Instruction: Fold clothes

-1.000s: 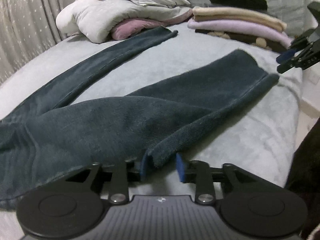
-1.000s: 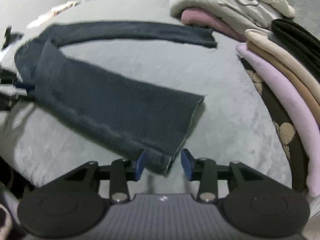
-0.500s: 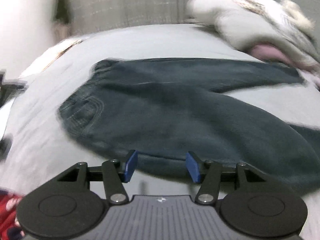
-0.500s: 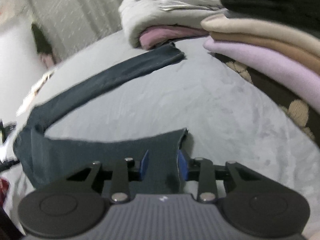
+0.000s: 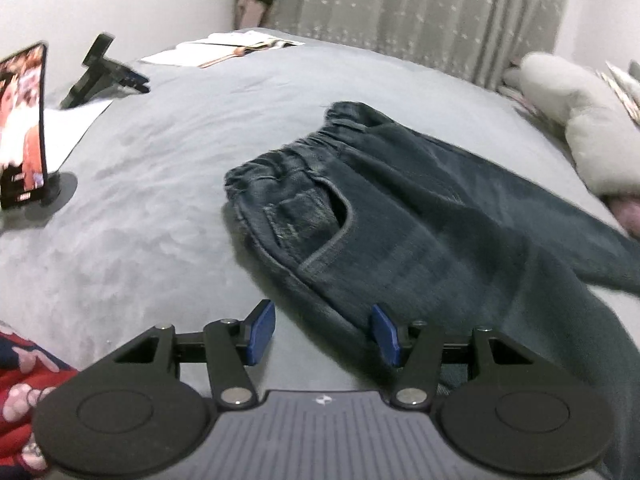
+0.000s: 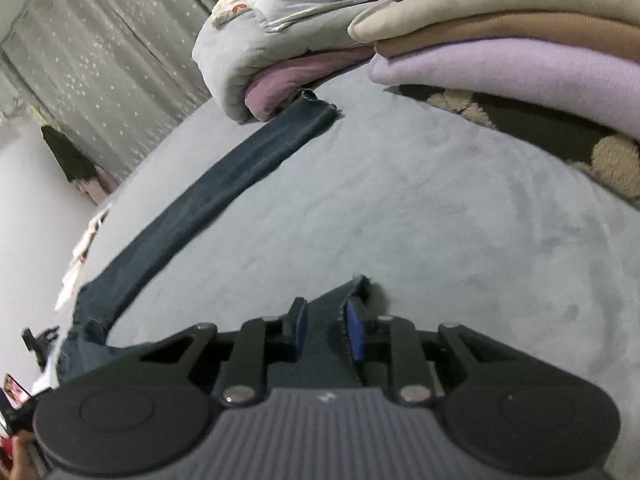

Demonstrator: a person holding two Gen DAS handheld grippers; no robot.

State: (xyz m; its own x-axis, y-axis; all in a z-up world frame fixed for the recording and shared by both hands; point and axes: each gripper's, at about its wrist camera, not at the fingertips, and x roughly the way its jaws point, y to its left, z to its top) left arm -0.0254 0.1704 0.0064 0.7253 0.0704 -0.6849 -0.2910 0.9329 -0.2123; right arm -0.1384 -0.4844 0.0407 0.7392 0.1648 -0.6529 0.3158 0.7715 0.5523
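Observation:
Dark blue jeans (image 5: 420, 216) lie spread on a grey bed (image 5: 160, 208), waistband toward the far middle in the left wrist view. My left gripper (image 5: 322, 334) is open just above the bed at the jeans' near side seam below the pocket, with fabric edge between its pads. In the right wrist view my right gripper (image 6: 326, 330) is shut on the near leg's hem (image 6: 344, 292) and holds it. The other leg (image 6: 224, 196) stretches flat toward the far pillows.
A phone on a stand (image 5: 24, 128) and a black holder (image 5: 104, 72) sit at the bed's left. Papers (image 5: 224, 46) lie at the far edge. Grey pillows (image 6: 280, 28) and a stack of folded sweaters (image 6: 520, 56) stand at the right.
My left gripper let go of the leg's edge, opened wide and moved left to the hip by the waistband. My right gripper closed on the near leg's hem.

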